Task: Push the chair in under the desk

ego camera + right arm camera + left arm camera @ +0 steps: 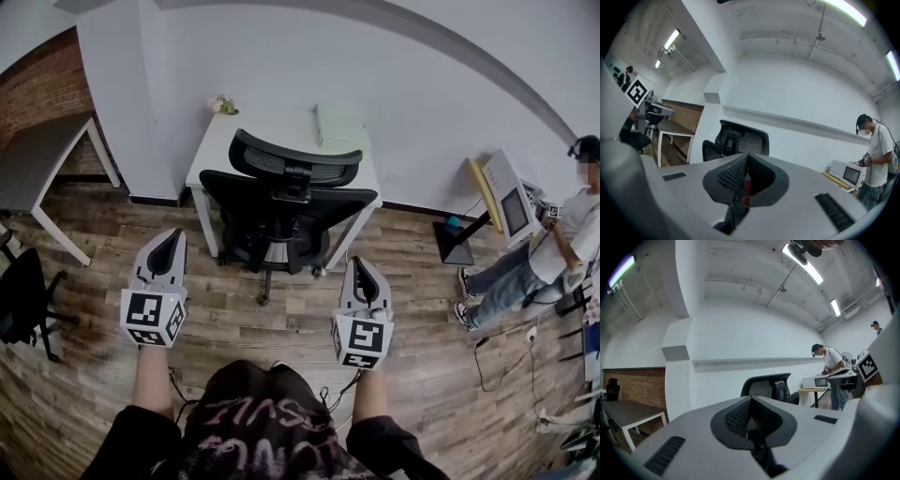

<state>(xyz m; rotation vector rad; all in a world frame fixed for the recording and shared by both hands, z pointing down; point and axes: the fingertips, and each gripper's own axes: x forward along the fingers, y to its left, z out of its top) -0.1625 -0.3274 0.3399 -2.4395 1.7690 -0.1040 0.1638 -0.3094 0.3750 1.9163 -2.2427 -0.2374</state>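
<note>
Black mesh office chair (281, 202), shown at the near edge of the white rectangular desk (220, 141) with its backrest and headrest turned toward the camera. The wheeled base is seen on the wood-plank floor (281, 328) at the desk's front. How far the seat reaches beneath the desktop cannot be told.

The left gripper (171, 236) and right gripper (360, 266) are held level, one at each side, near the chair but apart from it. In each gripper view the two ribbed jaws are seen pressed together, with nothing between them and nothing touched.

A flat white box (337, 127) and a small pale flower cluster (223, 104) are placed on the desktop. A grey table (37, 155) is set by the red brick wall (42, 89) at left. A seated person (534, 267) is seen at far right.
</note>
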